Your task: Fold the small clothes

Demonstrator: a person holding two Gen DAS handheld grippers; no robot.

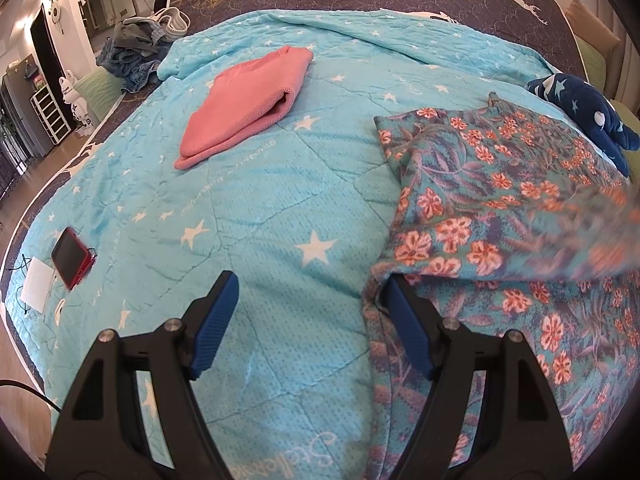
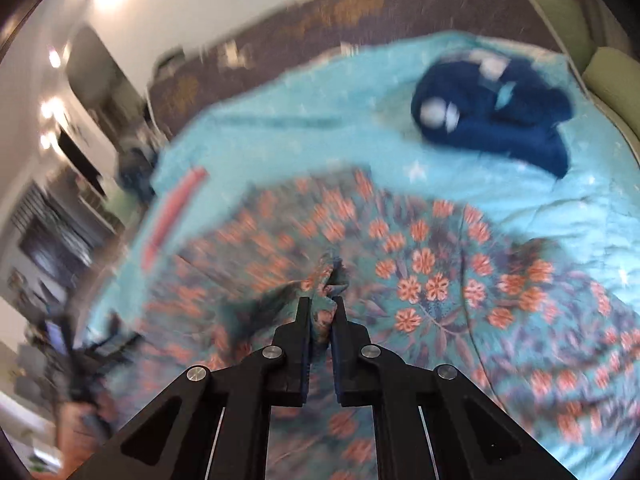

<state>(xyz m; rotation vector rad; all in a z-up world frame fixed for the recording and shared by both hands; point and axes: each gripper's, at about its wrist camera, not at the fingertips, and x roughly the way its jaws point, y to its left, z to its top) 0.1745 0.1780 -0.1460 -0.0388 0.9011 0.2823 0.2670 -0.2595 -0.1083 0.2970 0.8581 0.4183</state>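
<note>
A teal garment with an orange flower print [image 1: 480, 200] lies spread on the right side of the bed. Its right part is lifted and blurred in the left wrist view. My left gripper [image 1: 310, 280] stands open at the garment's near left edge; the cloth drapes over the tip of its right finger [image 1: 404, 320], and only bare quilt shows between the jaws. In the blurred right wrist view my right gripper [image 2: 322, 312] is shut on a bunched fold of the floral garment [image 2: 420, 280]. A folded pink garment [image 1: 248, 104] lies farther back on the left.
A turquoise star quilt [image 1: 260, 220] covers the bed. A crumpled navy star-print garment [image 1: 580, 112] [image 2: 492, 108] lies at the far right. A red phone [image 1: 70, 258] and a white pad [image 1: 38, 284] rest near the left edge. A denim pile [image 1: 136, 48] sits at the far left corner.
</note>
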